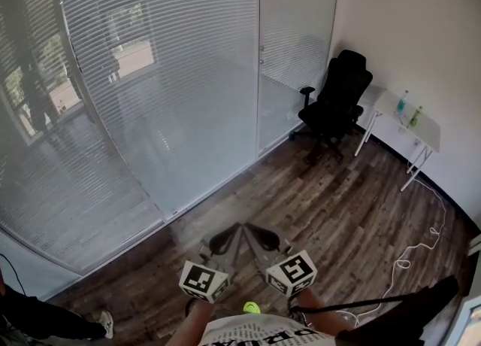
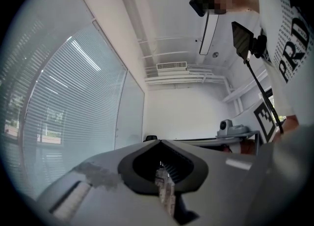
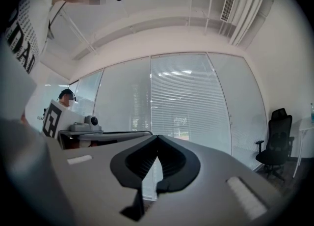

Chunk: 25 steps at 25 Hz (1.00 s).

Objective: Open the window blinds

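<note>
The left gripper (image 1: 234,232) and the right gripper (image 1: 252,232) sat low in front of the person, tips almost meeting. Each had its jaws together with nothing between them. The blinds (image 1: 150,74) hung with their slats shut over the glass wall ahead, well apart from both tools. No cord or wand could be made out, so a grab at the thin slats themselves would likely bend them. Jaws left together would only push the blinds. A loose white cable (image 1: 421,239) on the floor to the right could trip a drifting step.
</note>
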Available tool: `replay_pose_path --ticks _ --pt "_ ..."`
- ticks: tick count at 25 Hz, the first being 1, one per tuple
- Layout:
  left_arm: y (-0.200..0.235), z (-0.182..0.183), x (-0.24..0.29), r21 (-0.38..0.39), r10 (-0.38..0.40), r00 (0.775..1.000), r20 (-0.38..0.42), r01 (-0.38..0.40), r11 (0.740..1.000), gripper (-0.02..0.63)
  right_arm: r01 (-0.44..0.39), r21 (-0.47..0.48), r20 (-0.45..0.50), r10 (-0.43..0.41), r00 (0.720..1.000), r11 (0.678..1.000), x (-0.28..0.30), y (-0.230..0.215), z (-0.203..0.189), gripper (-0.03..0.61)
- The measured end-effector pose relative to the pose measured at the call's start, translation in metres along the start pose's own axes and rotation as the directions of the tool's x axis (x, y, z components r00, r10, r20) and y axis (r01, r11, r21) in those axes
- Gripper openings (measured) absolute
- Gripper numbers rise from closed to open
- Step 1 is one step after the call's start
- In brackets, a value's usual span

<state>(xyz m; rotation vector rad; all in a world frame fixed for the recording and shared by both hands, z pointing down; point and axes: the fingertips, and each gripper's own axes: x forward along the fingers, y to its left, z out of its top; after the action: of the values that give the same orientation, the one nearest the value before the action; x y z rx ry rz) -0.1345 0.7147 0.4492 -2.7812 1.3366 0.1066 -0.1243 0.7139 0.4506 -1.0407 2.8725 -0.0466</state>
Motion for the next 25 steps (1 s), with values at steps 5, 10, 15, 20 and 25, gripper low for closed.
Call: replay_pose_path --ticks 5,10,15,20,25 --pt "-0.003 0.003 0.023 0.0 -0.015 1.0 -0.004 0.015 1.0 -0.009 0.023 0.025 0.007 -0.023 1.0 0.999 -0.003 -0.023 0.005 0.008" --pt "0.013 -0.001 0.041 0.001 -0.014 1.0 -0.014 0.014 1.0 -0.009 0.034 0.035 0.009 -0.034 0.999 0.999 0.012 -0.041 0.003 0.008" --pt "0.039 -0.005 0.066 -0.013 -0.036 0.999 -0.016 0.036 0.999 -0.009 0.051 0.029 0.005 -0.051 0.999 0.998 0.04 -0.066 0.004 0.008" --pt "0.071 0.0 0.102 -0.025 -0.04 0.999 0.011 0.04 0.999 -0.009 0.064 0.013 0.007 -0.064 0.998 0.998 0.072 -0.099 0.013 0.008" --pt "0.105 0.004 0.119 -0.007 -0.055 0.998 0.028 0.055 0.998 -0.009 0.068 -0.008 0.02 -0.068 0.997 0.998 0.106 -0.114 0.014 0.008"
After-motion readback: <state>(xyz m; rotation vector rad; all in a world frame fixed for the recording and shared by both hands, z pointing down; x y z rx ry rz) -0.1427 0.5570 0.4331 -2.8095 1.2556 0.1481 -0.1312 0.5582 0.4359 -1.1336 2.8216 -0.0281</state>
